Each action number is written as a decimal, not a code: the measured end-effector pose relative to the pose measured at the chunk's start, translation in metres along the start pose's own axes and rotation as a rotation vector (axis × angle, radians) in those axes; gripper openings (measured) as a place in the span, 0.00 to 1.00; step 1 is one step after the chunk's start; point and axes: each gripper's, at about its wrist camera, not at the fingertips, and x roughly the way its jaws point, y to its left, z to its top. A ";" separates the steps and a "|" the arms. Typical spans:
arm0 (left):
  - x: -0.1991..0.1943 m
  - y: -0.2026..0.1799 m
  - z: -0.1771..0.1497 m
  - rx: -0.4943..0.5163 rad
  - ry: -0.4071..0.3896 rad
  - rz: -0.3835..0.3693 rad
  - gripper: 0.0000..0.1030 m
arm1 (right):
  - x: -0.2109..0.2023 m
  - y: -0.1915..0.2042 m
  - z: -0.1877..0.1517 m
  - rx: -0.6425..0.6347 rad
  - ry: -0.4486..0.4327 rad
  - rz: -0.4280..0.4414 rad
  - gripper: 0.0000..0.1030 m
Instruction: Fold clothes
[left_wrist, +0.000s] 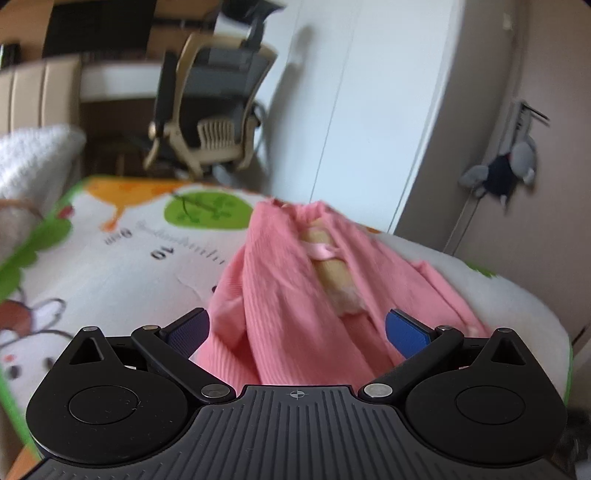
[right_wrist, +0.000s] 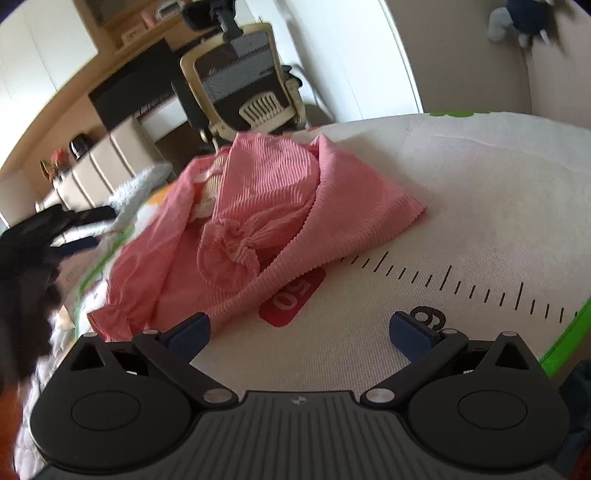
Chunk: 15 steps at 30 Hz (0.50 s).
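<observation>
Left wrist view: the left gripper (left_wrist: 295, 326), jaws spread wide and empty, hovers over a crumpled pink ribbed-knit garment (left_wrist: 280, 295) lying on a white cartoon-printed mat (left_wrist: 122, 258).

Right wrist view: the right gripper (right_wrist: 300, 328), jaws apart and empty, sits beside the garment's scalloped hem (right_wrist: 291, 273). It looks light, soft and floppy; pinch the hem corners.

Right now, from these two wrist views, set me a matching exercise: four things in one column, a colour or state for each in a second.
1. garment
2. left gripper
3. office chair
4. number patch

A. red, partly under cloth
B. pink, crumpled on the mat
C. beige frame, dark mesh
D. open, cloth between its fingers

Pairs: 1-B, 2-D, 3-C, 4-A
</observation>
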 end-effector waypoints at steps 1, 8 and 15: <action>0.012 0.010 0.004 -0.028 0.027 -0.021 1.00 | 0.002 0.004 0.003 -0.033 0.018 -0.009 1.00; 0.049 0.034 0.012 -0.027 0.081 -0.128 1.00 | 0.030 0.039 0.094 -0.302 -0.173 -0.036 0.90; 0.079 0.047 0.012 -0.096 0.103 -0.170 1.00 | 0.170 0.033 0.184 -0.200 -0.106 -0.069 0.54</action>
